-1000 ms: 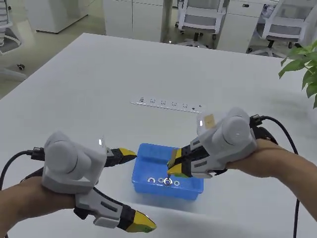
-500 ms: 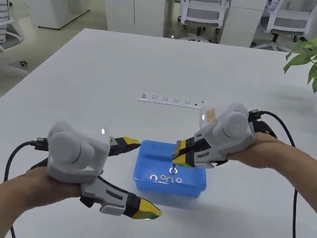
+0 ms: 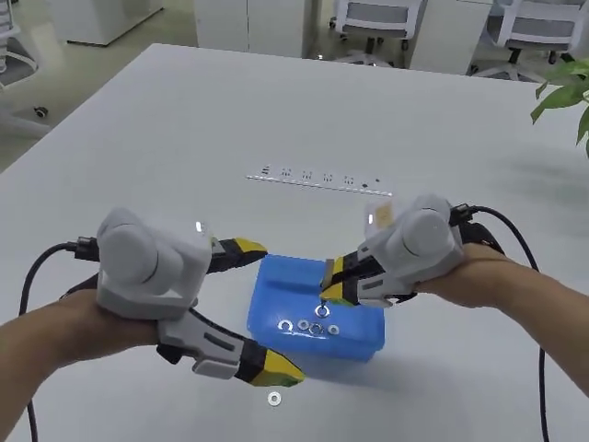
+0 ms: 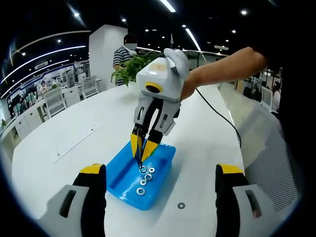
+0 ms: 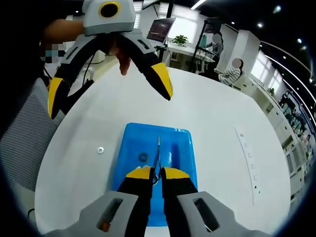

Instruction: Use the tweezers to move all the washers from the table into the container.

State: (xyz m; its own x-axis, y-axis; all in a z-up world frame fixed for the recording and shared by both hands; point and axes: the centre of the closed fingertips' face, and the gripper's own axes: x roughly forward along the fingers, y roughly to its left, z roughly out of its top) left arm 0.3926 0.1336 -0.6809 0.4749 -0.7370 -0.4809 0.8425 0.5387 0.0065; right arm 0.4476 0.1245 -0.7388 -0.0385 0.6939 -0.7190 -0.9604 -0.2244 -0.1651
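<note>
Head view: shows the left gripper (image 3: 264,311) spread wide by the table's (image 3: 276,120) near edge, the right gripper (image 3: 333,284) clamped on tweezers (image 3: 321,306) over the container (image 3: 276,293); several washers (image 3: 316,329) inside, a loose washer (image 3: 274,398) on the table toward its near edge. Left gripper view: puts the tweezers' tips down by the washers. Right gripper view: shows the loose washer beside the container's long side.

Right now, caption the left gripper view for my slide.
Right gripper holds thin metal tweezers over steel washers in blue plastic container; one stray washer on white table.
</note>
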